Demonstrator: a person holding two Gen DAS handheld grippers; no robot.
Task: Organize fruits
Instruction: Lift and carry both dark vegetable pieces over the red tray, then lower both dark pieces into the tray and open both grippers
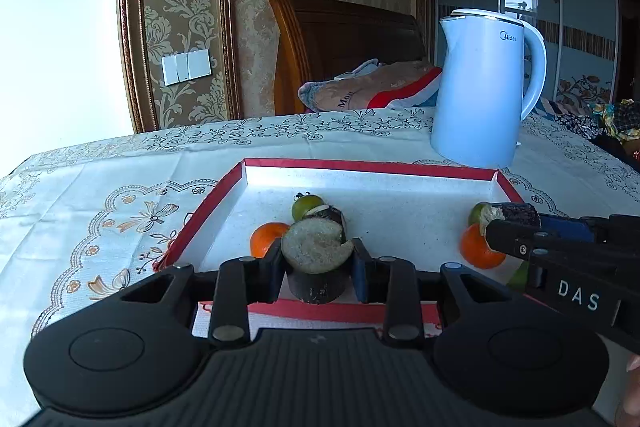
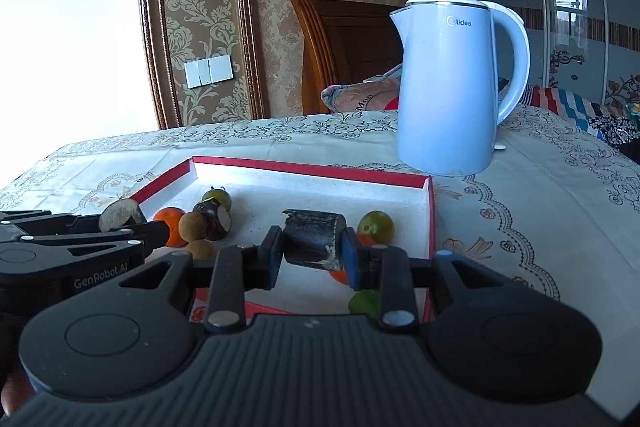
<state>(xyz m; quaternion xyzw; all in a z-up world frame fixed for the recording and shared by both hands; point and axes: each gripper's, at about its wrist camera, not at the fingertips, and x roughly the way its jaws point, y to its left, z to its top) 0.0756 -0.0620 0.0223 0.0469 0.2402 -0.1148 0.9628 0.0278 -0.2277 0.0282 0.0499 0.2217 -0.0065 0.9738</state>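
at lower centre of each wrist view, the left gripper (image 1: 318, 263) and right gripper (image 2: 311, 247) each clamp a dark sugarcane piece (image 1: 318, 267) over the red-rimmed tray (image 1: 372, 167).

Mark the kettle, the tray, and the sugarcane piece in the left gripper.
kettle (image 2: 444, 87): right wrist view, middle of its blue body.
tray (image 1: 372, 169): left wrist view, far red rim.
sugarcane piece (image 1: 316, 247): left wrist view, pale cut face.

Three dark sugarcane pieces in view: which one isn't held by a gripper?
The sugarcane piece lying free in the red tray, beside the green citrus. The others sit clamped in the left gripper and the right gripper.
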